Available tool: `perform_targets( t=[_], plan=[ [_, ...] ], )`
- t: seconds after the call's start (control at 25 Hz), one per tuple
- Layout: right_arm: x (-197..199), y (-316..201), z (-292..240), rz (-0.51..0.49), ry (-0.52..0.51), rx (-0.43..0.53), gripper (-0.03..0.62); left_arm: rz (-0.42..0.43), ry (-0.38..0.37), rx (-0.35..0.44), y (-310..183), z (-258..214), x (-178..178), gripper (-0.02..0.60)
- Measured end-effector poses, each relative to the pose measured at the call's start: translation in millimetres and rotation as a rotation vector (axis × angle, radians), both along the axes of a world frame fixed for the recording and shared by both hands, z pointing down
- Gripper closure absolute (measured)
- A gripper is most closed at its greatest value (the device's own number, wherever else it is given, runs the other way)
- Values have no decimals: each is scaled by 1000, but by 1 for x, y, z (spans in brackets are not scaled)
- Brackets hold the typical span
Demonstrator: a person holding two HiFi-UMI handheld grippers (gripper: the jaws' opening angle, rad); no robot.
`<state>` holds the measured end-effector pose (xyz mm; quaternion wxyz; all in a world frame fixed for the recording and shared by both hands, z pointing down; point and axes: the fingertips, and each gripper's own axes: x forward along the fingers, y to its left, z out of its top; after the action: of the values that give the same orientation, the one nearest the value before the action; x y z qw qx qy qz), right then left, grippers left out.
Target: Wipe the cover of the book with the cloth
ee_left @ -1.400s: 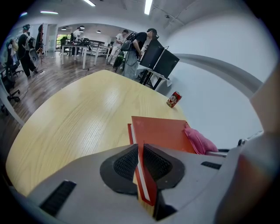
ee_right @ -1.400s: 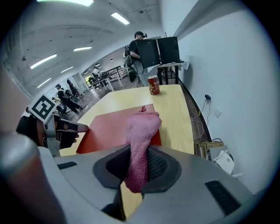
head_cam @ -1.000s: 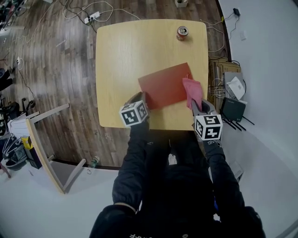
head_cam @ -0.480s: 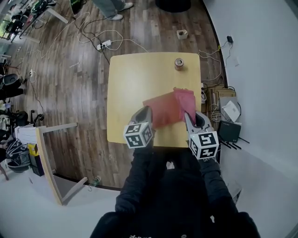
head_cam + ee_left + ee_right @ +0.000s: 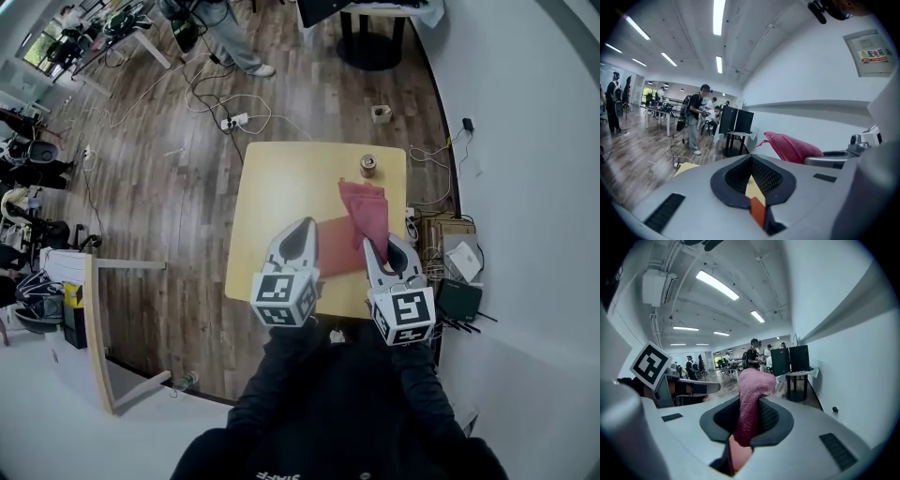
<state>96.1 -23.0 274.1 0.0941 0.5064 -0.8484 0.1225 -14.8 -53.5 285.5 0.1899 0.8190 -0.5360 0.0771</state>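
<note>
Book (image 5: pixel 336 259) on table (image 5: pixel 277 192), cloth (image 5: pixel 364 211) at right, can (image 5: pixel 367 166) behind (far edge)

Both grippers have risen off the counter (image 5: pixel 272 187): the left gripper (image 5: pixel 302 230) has left the book (image 5: pixel 336 260), and the right gripper (image 5: pixel 384 248) has lifted the cloth (image 5: pixel 364 208) clear.

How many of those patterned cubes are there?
2: a cube on the left gripper, another cube on the right gripper.

An open-plan office or lab: ceiling strip lights (image 5: pixel 717 285), monitors (image 5: pixel 736 121) on a desk (image 5: pixel 737 136), cables (image 5: pixel 211 94) trailing over wood flooring (image 5: pixel 159 216).
</note>
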Motion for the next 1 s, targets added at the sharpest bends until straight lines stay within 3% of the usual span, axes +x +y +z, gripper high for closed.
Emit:
perform_targets(
  t=[0.36, 1.0],
  plan=[
    [-2, 7, -60, 8, -6, 127, 520, 7, 3, 137, 15, -61, 7, 548],
    [-2, 16, -74, 3, 0, 154, 520, 23, 4, 157, 25, -71, 15, 548]
  ],
)
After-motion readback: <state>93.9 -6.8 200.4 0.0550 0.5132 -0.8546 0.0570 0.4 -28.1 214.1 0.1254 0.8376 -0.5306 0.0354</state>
